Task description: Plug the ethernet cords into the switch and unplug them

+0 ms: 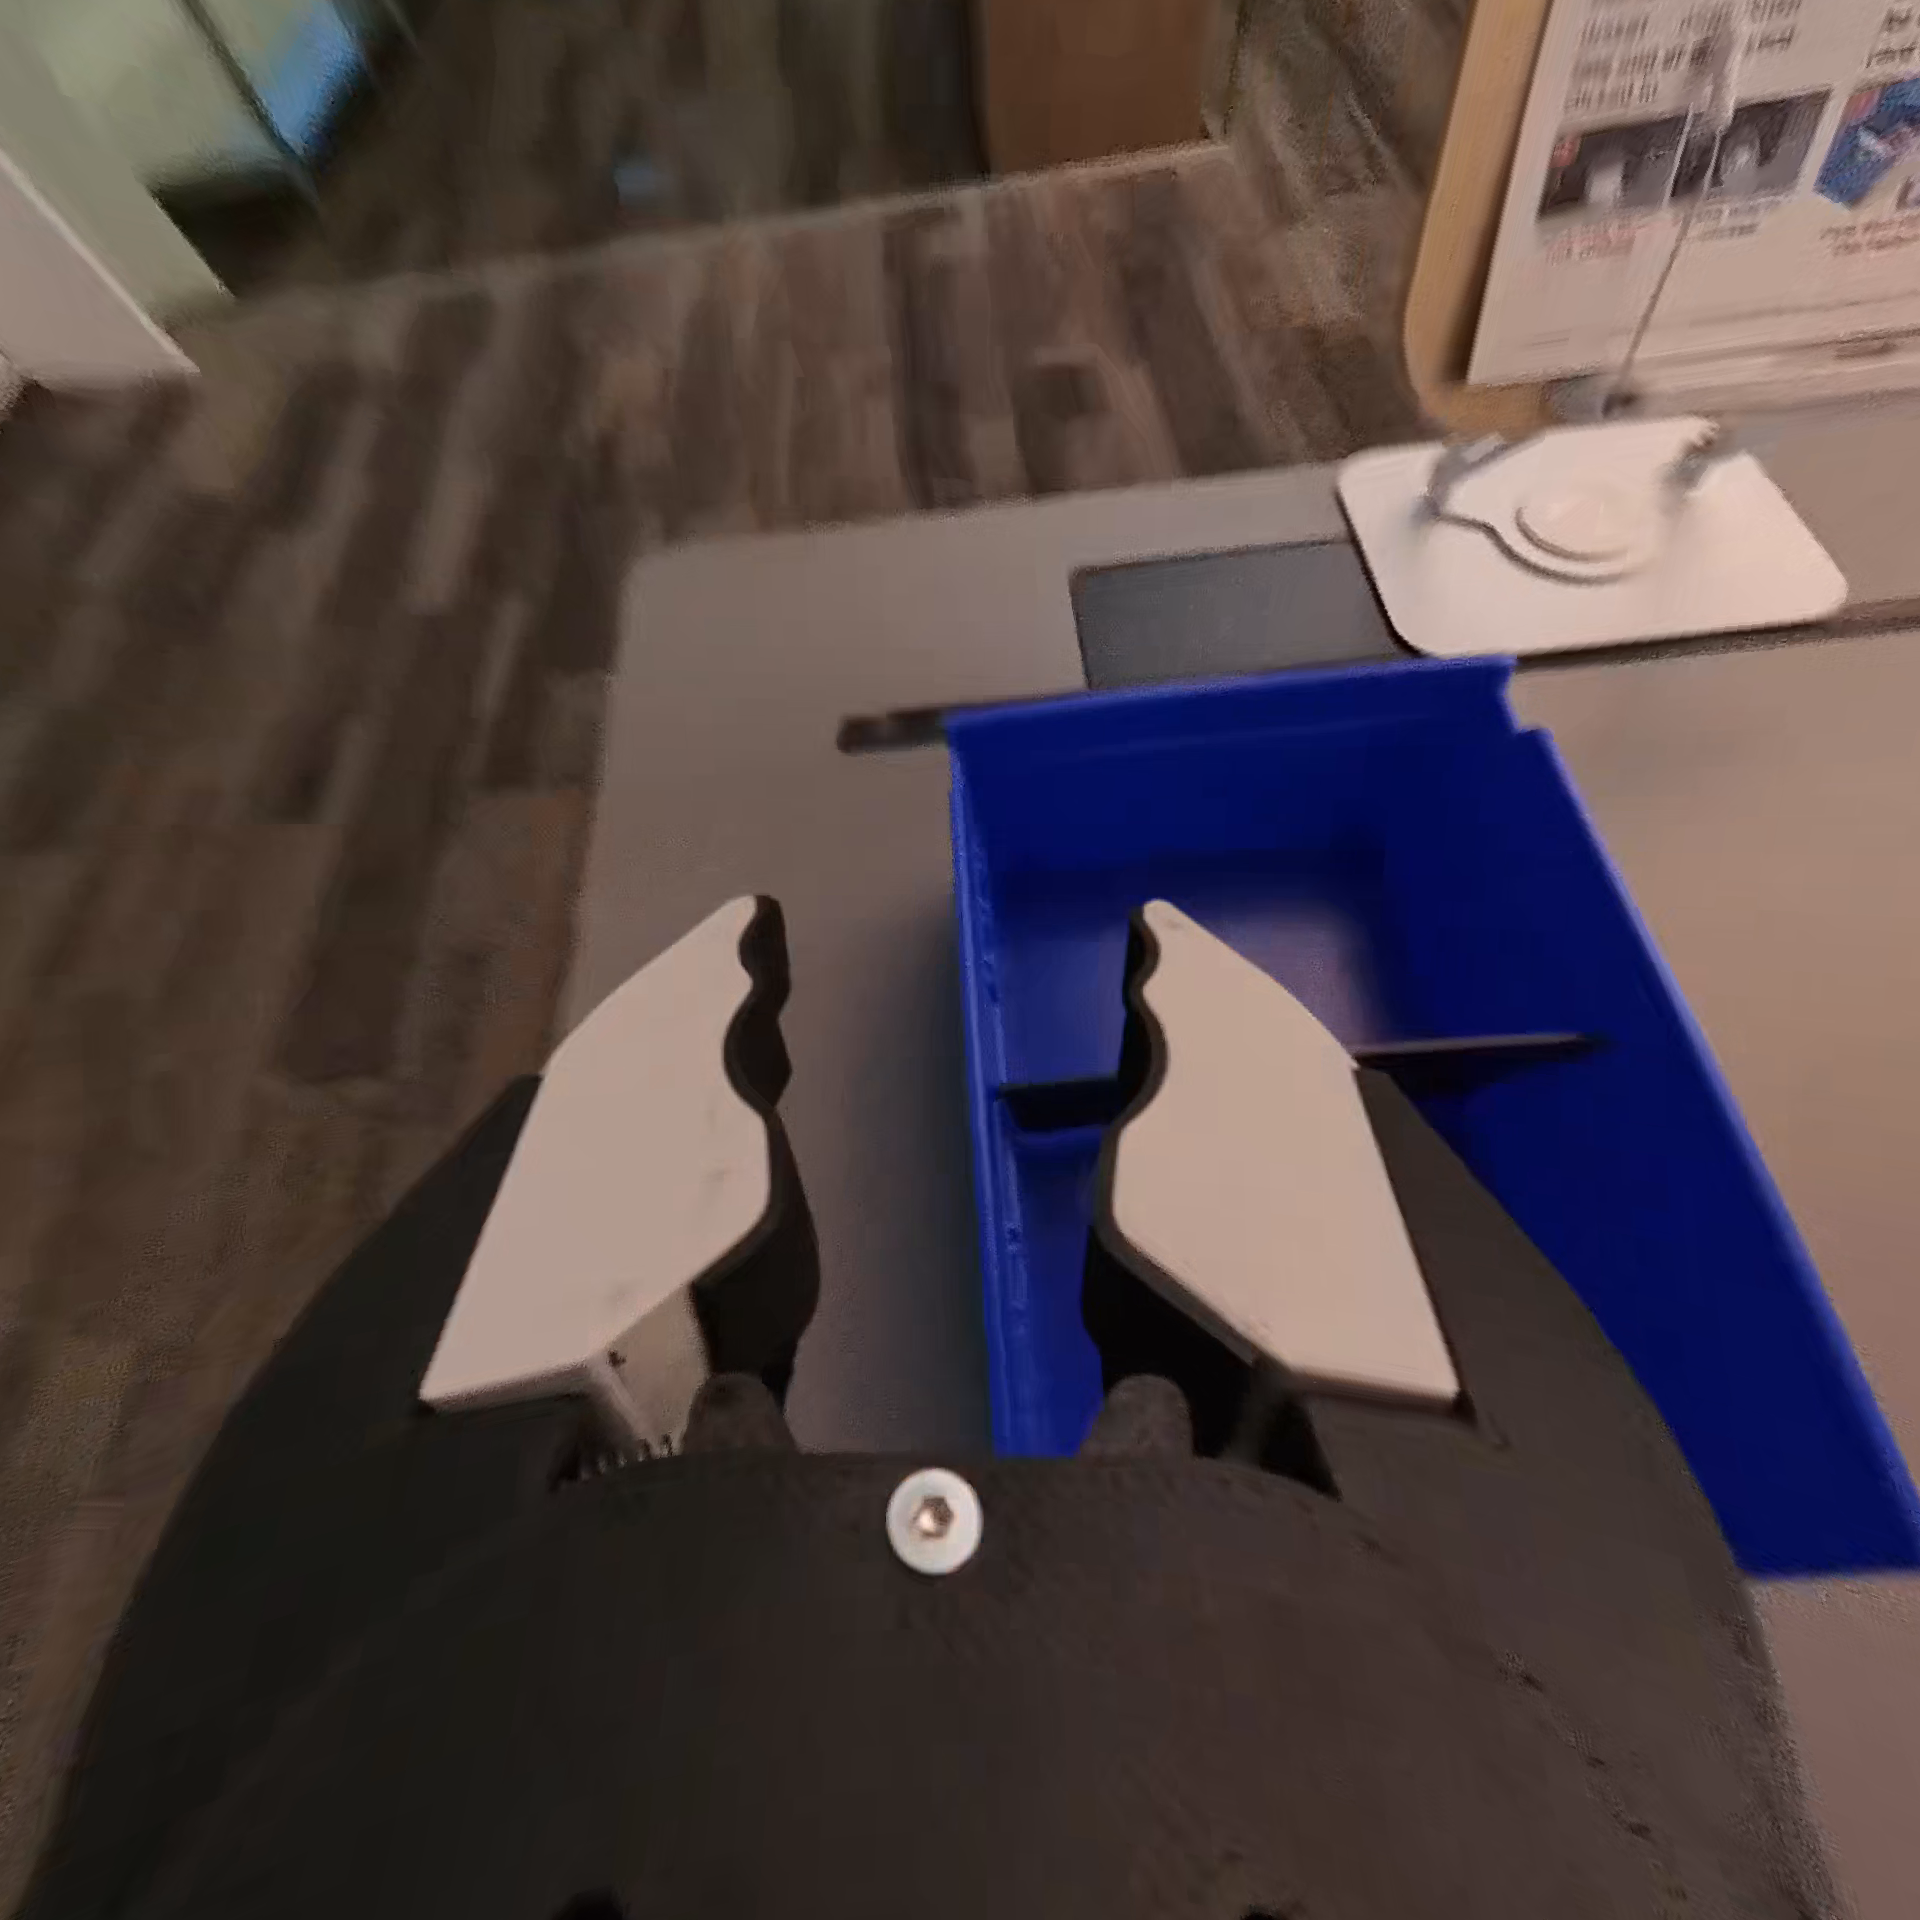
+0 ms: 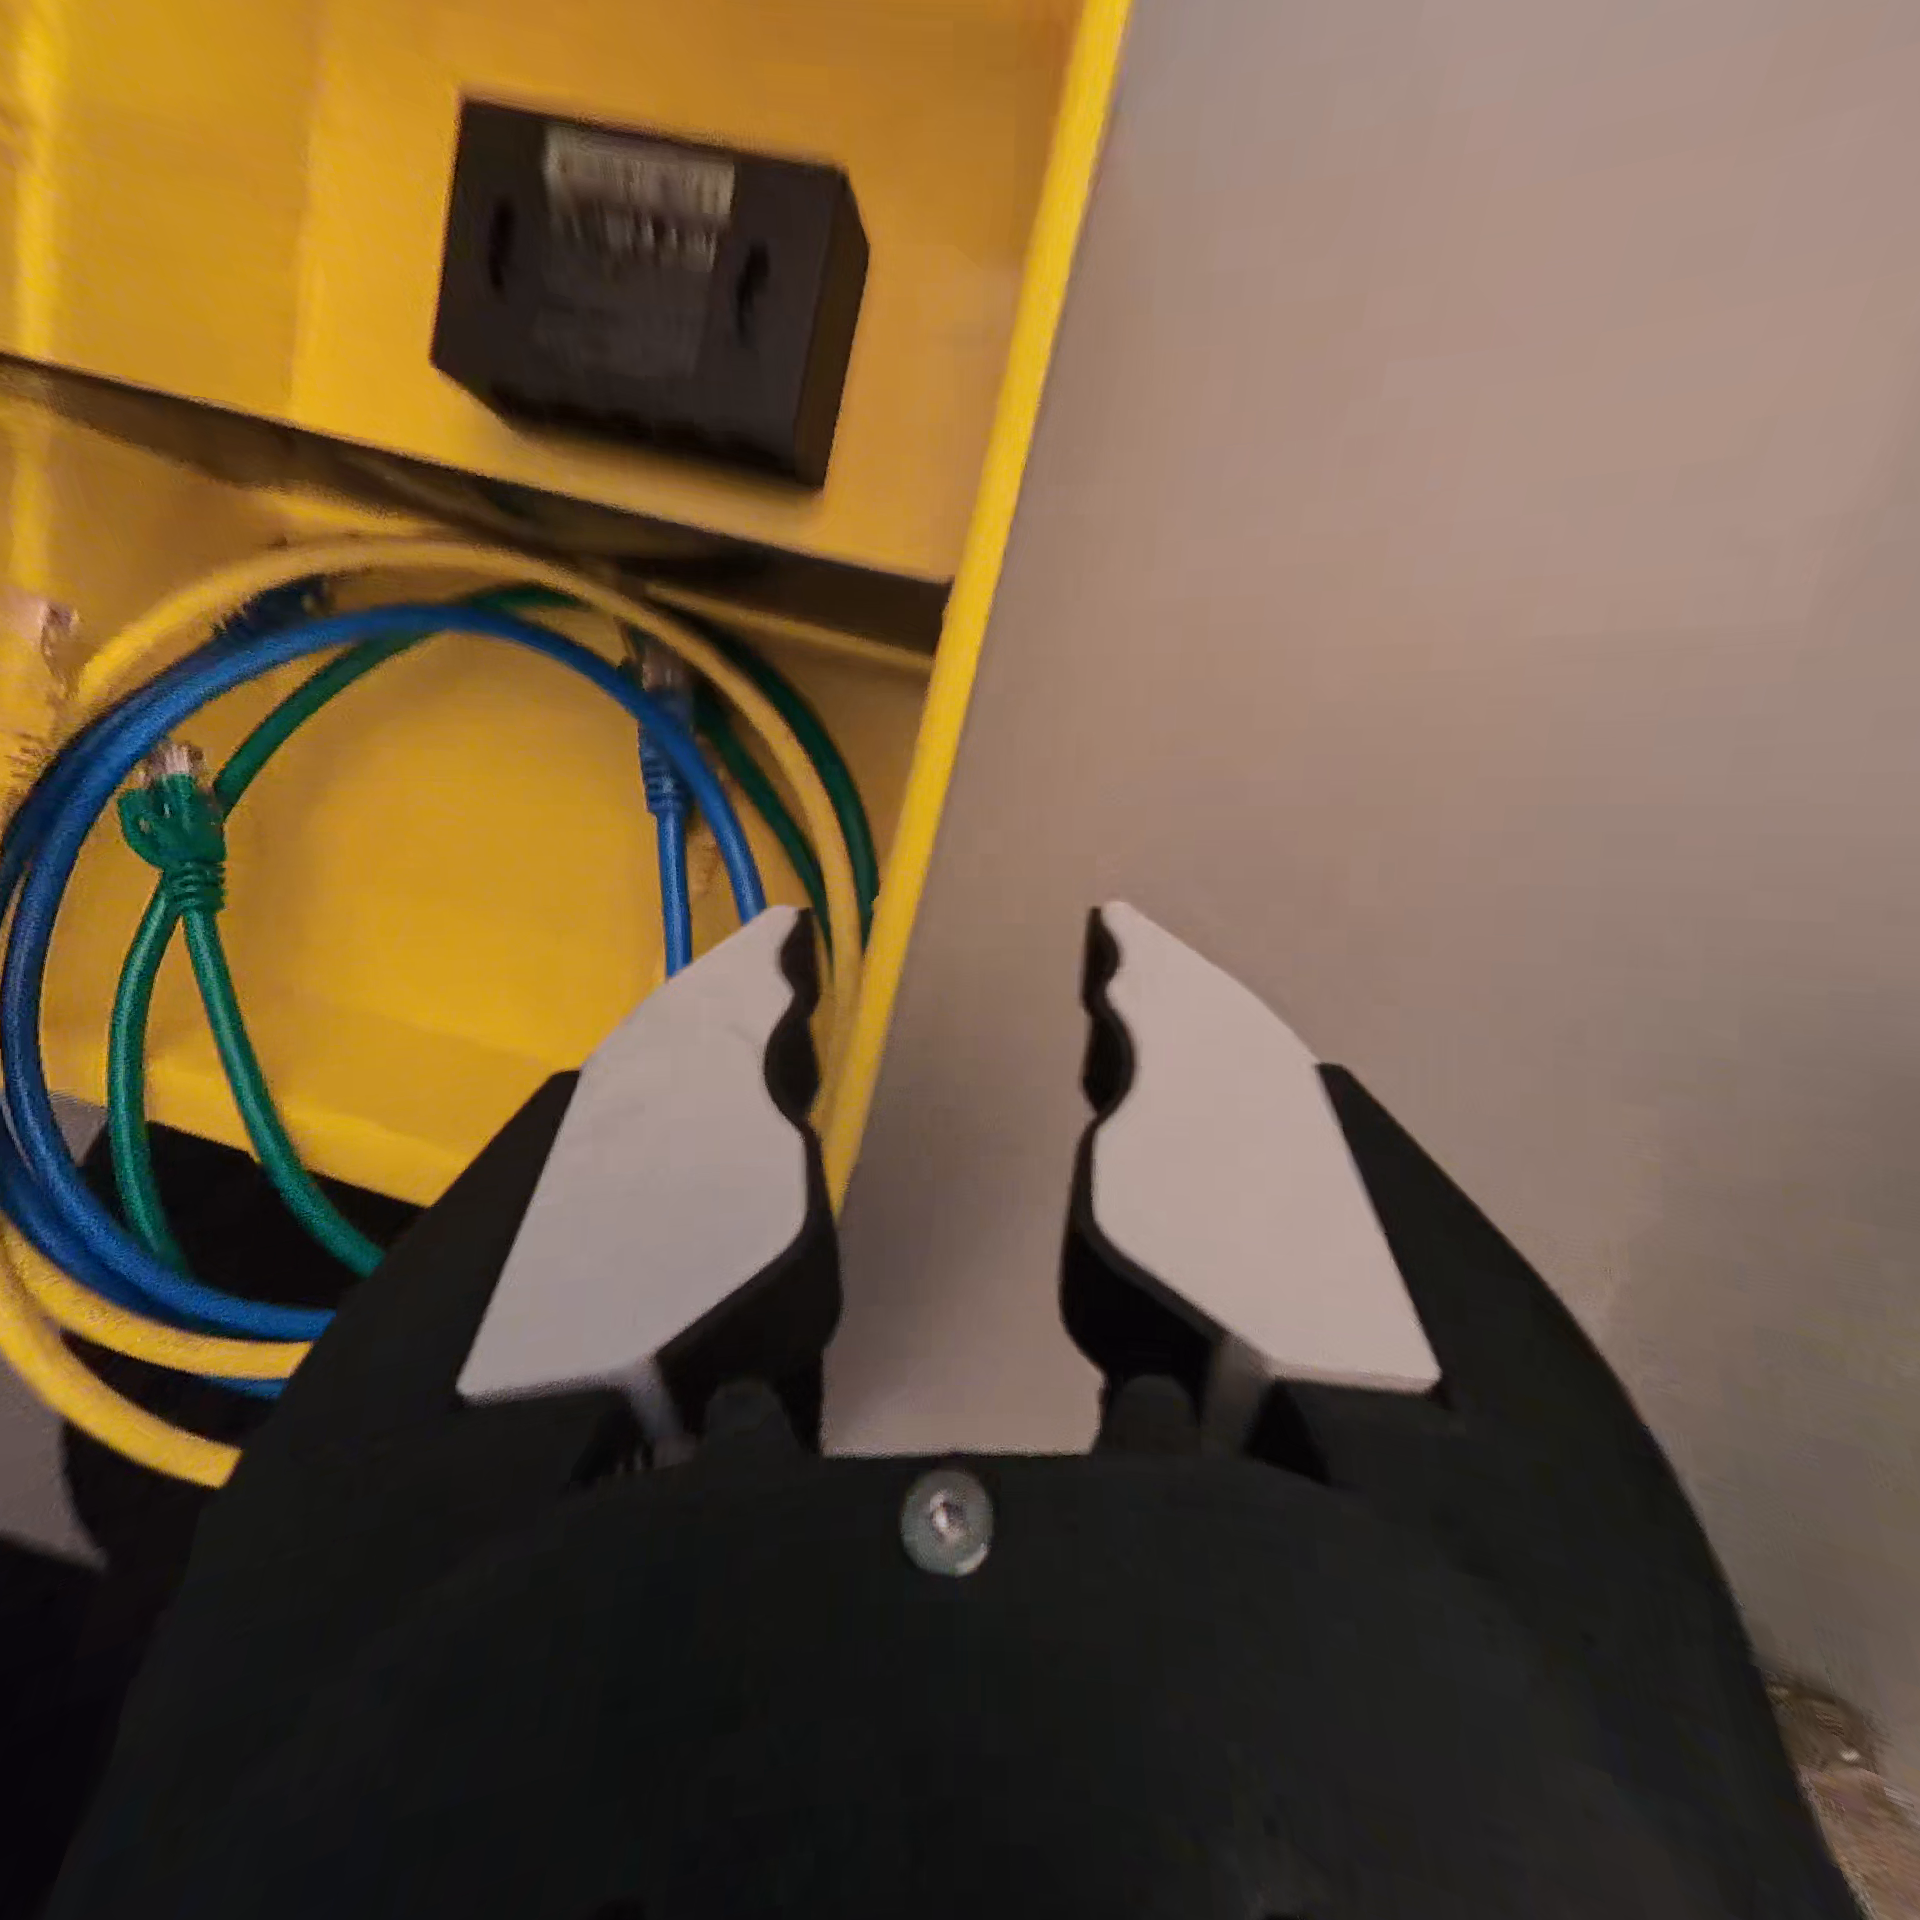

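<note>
In the right wrist view a black switch [image 2: 649,291] lies in the far compartment of a yellow bin [image 2: 977,582]. In the near compartment lie coiled ethernet cords: a blue one [image 2: 312,634], a green one [image 2: 177,831] and a yellow one [image 2: 94,1361], all unplugged. My right gripper [image 2: 945,925] is open and empty, over the bin's right wall. In the left wrist view my left gripper [image 1: 951,914] is open and empty, straddling the left wall of a blue bin [image 1: 1507,935]. The blue bin's visible part holds nothing.
The grey table [image 1: 727,831] ends at its left edge, with wood-look floor [image 1: 312,727] beyond. A white stand base [image 1: 1600,530] and a dark pad [image 1: 1216,613] lie behind the blue bin. A black divider [image 1: 1475,1049] crosses the blue bin. Bare table [image 2: 1455,623] lies right of the yellow bin. One gripper's finger ends stand about 85 centimeters off the other's.
</note>
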Tool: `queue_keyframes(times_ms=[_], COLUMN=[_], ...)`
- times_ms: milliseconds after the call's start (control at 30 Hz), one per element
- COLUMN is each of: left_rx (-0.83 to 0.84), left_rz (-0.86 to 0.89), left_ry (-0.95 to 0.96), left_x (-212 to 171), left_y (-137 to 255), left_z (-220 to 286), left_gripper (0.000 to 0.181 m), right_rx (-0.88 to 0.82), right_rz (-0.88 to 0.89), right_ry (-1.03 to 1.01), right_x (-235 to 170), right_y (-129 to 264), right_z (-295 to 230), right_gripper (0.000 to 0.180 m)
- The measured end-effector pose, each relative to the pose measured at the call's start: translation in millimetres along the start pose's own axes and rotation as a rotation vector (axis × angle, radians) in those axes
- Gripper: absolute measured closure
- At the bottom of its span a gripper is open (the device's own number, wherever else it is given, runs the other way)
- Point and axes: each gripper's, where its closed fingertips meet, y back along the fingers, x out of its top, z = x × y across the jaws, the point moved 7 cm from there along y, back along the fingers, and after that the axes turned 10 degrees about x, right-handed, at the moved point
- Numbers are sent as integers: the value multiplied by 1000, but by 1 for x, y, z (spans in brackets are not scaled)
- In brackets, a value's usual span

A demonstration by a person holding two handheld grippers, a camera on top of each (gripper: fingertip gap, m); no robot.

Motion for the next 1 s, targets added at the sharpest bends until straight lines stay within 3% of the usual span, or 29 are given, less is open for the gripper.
queue_keyframes(times_ms=[33,133,233,333,400,467,500,800,1000], left_rx=[-53,-78,-170,-261,-326,-375,-377,-328,-353], left_rz=[-65,-285,-449,-592,-671,-780,-824,-895,-938], left_ry=[18,19,11,1,3,20,16,-157,-275], left_x=[-12,-49,-80,-101,-110,-121,-126,-118,-110], left_y=[-11,-34,-43,-50,-56,-62,-65,-70,-68], left_z=[-4,-15,-13,-3,7,17,19,59,107], left_gripper=[120,117,115,120,128,159,160,168,158], right_rx=[24,15,-101,-81,-67,-90,-106,-66,-18], right_rz=[-54,-130,-205,-218,-213,-222,-222,-210,-224], right_ry=[-30,-63,-24,-52,-66,-45,-39,49,113], right_x=[-4,-2,0,2,3,5,7,25,34], right_y=[-8,-20,-22,-26,-31,-37,-40,-78,-94], right_z=[-2,-6,-12,-22,-35,-52,-60,-150,-191], right_gripper=[146,172,172,173,173,172,172,172,170])
